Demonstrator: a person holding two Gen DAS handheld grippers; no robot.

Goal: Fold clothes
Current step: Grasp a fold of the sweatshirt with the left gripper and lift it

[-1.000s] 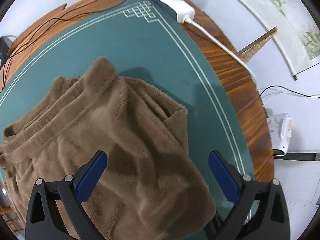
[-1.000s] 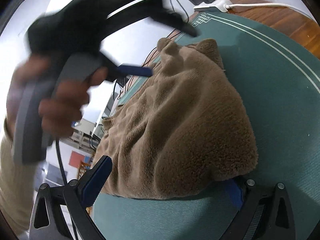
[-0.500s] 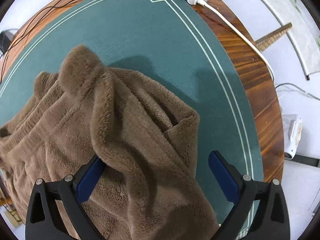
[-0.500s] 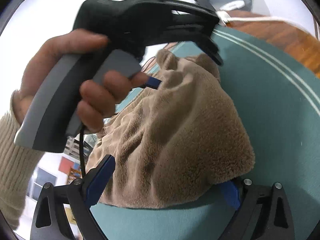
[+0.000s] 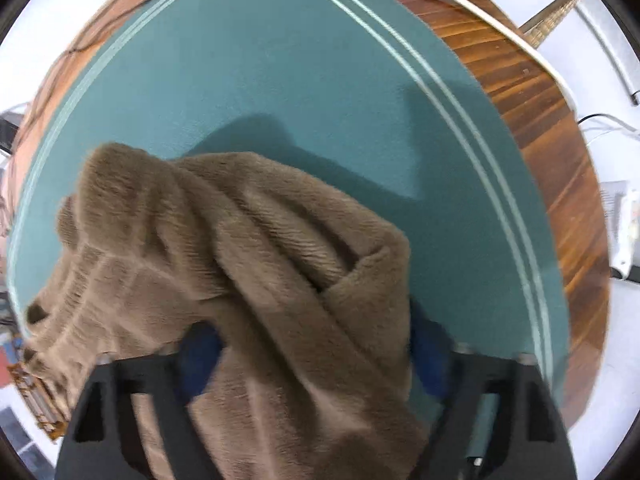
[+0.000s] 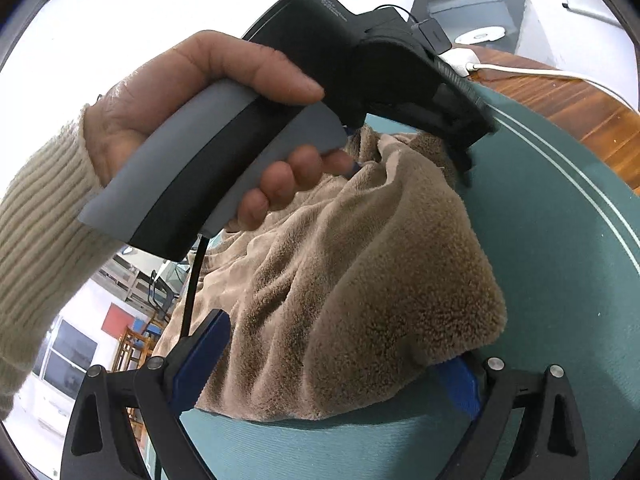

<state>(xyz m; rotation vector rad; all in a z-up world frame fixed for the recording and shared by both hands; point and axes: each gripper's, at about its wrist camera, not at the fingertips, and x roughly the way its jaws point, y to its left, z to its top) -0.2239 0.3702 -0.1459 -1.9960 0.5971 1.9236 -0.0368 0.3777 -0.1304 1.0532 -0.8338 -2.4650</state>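
Note:
A brown fleece garment [image 5: 224, 248] lies bunched on the green mat [image 5: 320, 80]. My left gripper [image 5: 312, 356] stands wide open with a thick fold of the fleece draped between its blue pads [image 5: 200, 356]. In the right wrist view the same garment [image 6: 360, 272] fills the middle. My right gripper [image 6: 324, 364] is wide open, its fingers on either side of the garment's near edge. The left gripper's body and the hand holding it [image 6: 192, 92] sit over the far part of the garment.
The green mat covers a round wooden table [image 5: 560, 152]. A white cable [image 5: 480, 12] and power strip [image 6: 460, 60] lie at the far edge. Thin black cables [image 5: 80, 40] run along the left rim. A white device [image 5: 624, 232] sits beyond the right edge.
My left gripper has moved forward and down into the garment, so a fold now sits between its fingers. The garment has bunched up. My right gripper has stayed at the near edge.

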